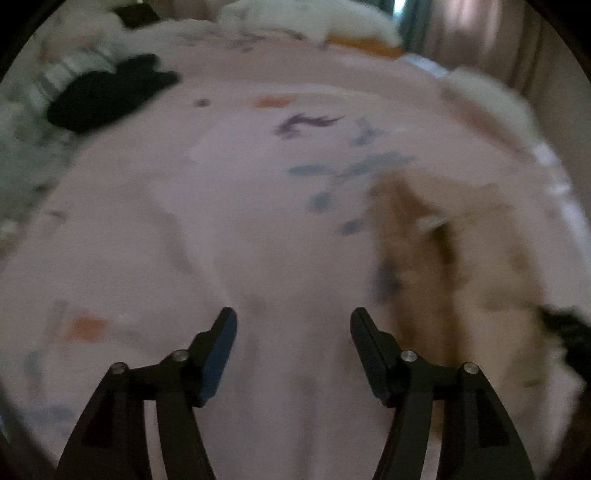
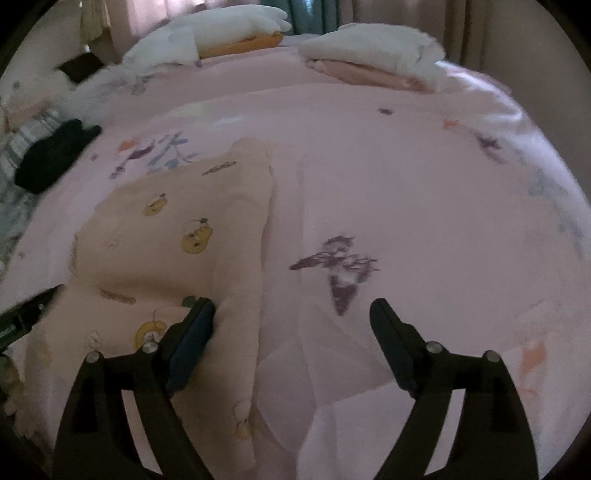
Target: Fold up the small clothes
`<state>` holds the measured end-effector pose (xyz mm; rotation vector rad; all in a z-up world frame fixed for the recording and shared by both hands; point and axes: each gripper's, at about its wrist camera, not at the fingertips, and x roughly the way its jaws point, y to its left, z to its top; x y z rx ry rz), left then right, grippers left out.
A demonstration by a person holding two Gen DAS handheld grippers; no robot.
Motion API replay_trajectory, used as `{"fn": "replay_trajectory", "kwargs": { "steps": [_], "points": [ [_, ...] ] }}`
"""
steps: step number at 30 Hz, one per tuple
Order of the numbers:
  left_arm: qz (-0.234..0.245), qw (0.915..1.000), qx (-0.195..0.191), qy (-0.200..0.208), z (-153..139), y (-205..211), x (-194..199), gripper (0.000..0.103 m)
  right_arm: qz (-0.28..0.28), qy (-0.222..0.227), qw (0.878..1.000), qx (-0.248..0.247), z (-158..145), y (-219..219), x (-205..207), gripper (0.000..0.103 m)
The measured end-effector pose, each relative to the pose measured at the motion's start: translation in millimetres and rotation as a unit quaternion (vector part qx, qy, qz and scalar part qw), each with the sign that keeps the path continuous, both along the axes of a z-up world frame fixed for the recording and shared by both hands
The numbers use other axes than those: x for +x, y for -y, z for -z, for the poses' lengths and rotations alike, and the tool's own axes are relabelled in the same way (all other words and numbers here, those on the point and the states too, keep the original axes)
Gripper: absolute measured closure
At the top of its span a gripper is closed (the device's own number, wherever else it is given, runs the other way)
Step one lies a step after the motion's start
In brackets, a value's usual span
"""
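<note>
A small peach garment (image 2: 177, 236) with yellow bear prints lies flat on the pink bedspread (image 2: 406, 184). My right gripper (image 2: 291, 314) is open and empty, its left finger over the garment's right edge near the bottom. In the left wrist view the same garment (image 1: 454, 273) is a blurred tan shape to the right. My left gripper (image 1: 293, 321) is open and empty above bare bedspread (image 1: 221, 221), left of the garment. Its black tip (image 2: 33, 306) shows at the left edge of the right wrist view.
A black garment (image 2: 55, 155) lies at the far left by striped cloth (image 2: 22, 140). Folded white and orange piles (image 2: 236, 33) and a white and pink pile (image 2: 376, 55) sit at the bed's far end. Curtains (image 2: 480, 29) hang behind.
</note>
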<state>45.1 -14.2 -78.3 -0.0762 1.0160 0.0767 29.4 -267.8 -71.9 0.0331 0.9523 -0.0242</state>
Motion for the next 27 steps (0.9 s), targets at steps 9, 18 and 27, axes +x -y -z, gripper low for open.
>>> {"fn": "replay_trajectory", "kwargs": {
  "steps": [9, 18, 27],
  "points": [
    [0.15, 0.9745, -0.161, 0.042, -43, 42, -41, 0.016, 0.037, -0.016, 0.999, 0.008, -37, -1, -26, 0.004],
    [0.174, 0.9655, -0.169, 0.095, -67, 55, -62, 0.001, 0.044, -0.007, 0.998, 0.039, -58, 11, -47, 0.0],
    [0.191, 0.9713, -0.1, 0.101, -64, 68, -66, 0.001, 0.02, -0.023, 0.999, 0.043, -53, 9, -45, 0.0]
  ]
}}
